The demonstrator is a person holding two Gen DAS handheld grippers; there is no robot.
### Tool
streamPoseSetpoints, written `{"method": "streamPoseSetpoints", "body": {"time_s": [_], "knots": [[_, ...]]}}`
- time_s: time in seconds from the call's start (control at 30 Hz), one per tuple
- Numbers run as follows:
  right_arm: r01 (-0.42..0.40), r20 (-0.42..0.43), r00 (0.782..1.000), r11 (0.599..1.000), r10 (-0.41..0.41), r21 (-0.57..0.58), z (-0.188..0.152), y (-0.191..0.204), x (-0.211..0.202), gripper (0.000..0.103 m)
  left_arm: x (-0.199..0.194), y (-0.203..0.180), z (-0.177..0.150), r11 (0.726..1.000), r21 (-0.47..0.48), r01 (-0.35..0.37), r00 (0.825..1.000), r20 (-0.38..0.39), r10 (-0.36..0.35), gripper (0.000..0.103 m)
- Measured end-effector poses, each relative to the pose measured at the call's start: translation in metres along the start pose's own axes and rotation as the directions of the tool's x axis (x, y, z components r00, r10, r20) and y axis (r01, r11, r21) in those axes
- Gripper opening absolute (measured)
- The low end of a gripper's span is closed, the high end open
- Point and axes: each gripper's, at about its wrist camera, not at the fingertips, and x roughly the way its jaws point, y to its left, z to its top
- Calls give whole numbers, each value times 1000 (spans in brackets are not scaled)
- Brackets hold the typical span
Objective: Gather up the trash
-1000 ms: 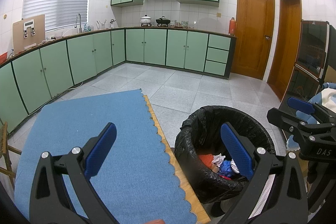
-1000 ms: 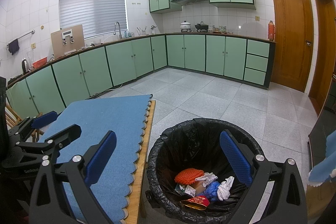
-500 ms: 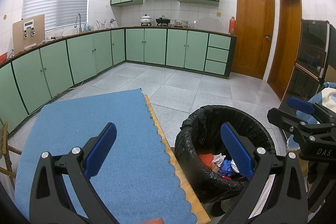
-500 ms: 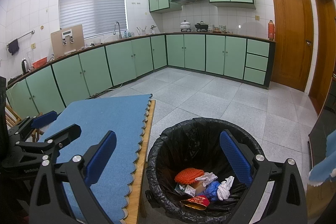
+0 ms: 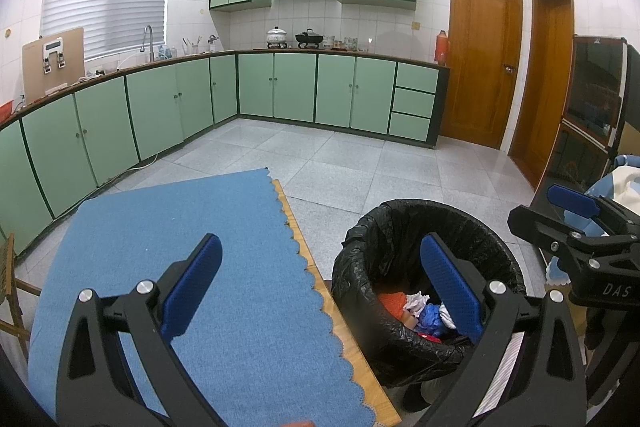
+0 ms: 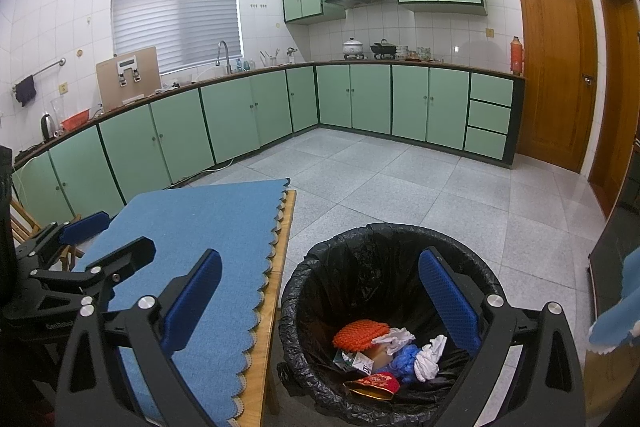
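A black-lined trash bin (image 6: 320, 275) stands on the floor beside the table's right edge; it also shows in the left wrist view (image 5: 368, 243). It holds mixed trash (image 6: 380, 351): an orange knit piece, white crumpled paper, blue plastic, a red wrapper. My right gripper (image 6: 320, 299) is open and empty above the bin. My left gripper (image 5: 320, 283) is open and empty above the blue mat (image 5: 180, 247) near the table's right edge. Each gripper shows at the edge of the other's view.
The wooden table (image 6: 280, 259) carries the blue scalloped mat (image 6: 200, 227). Green cabinets (image 5: 280, 87) line the far walls across a tiled floor (image 5: 360, 163). Wooden doors (image 5: 484, 51) stand at right. A chair (image 5: 8, 279) stands at the left edge.
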Motion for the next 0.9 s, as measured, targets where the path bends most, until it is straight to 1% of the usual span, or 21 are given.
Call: {"method": "streamPoseSetpoints", "body": {"time_s": [0.53,0.9], "knots": [[2,-8,1000,1000,-2,8,-7,3,4,97,3,2,-7,1000,4,-2,1000,-12,2,97],[0,-7,1000,1000,0,11,-8,4,4,97,3,1,-3,1000,4,-9,1000,-11,9,97]]}}
